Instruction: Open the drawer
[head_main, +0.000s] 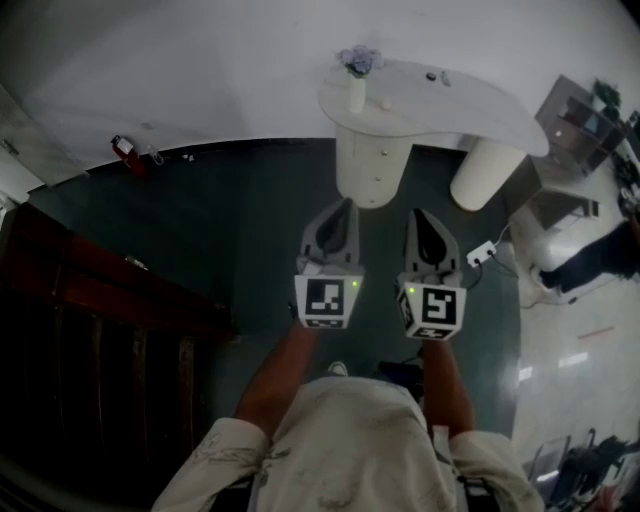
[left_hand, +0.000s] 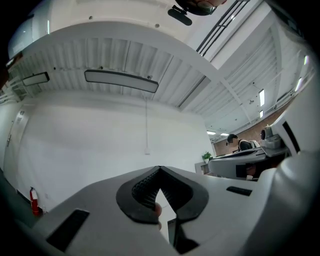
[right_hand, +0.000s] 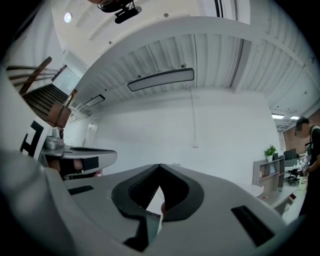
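A white table stands ahead on two round pedestals. The nearer pedestal has two small knobs on its front, which look like drawer pulls. My left gripper and my right gripper are held side by side in the air, pointing at the table and well short of it. In the left gripper view the left gripper has its tips together with nothing between them. The right gripper is shut and empty in the right gripper view too.
A small vase of flowers stands on the tabletop. A dark wooden staircase fills the left. A red fire extinguisher sits by the far wall. A white power strip lies on the floor at the right, and a person stands beyond it.
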